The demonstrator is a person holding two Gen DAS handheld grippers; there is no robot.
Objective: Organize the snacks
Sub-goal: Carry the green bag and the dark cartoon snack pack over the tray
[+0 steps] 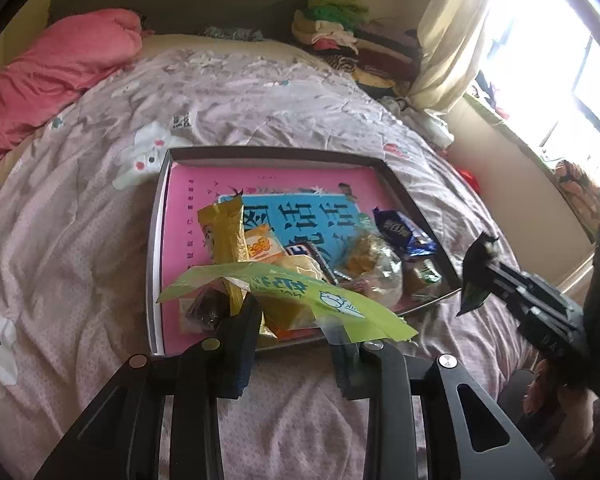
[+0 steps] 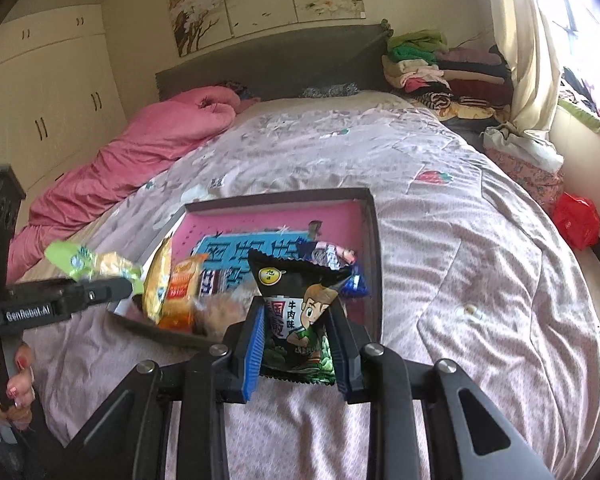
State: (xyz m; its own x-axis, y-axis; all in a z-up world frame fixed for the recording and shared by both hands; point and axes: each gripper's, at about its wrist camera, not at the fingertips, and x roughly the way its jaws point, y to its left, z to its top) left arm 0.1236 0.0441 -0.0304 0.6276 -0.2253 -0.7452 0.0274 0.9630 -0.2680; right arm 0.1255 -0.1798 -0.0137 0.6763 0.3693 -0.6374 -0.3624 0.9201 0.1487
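Observation:
A shallow box (image 1: 158,216) with a pink and blue floor lies on the bed and holds several snack packets; it also shows in the right wrist view (image 2: 374,240). My left gripper (image 1: 296,322) is shut on a light green snack packet (image 1: 284,288), held over the box's near edge. It shows from the side in the right wrist view (image 2: 112,286). My right gripper (image 2: 296,320) is shut on a black snack packet with a cartoon boy (image 2: 296,312), just above the bed near the box's front right. It shows in the left wrist view (image 1: 480,276).
The pinkish patterned bed cover (image 2: 460,280) spreads all around the box. A pink duvet (image 1: 56,68) lies at the far left by the headboard. Folded clothes (image 2: 432,68) are stacked at the far right corner. A curtain and window are on the right.

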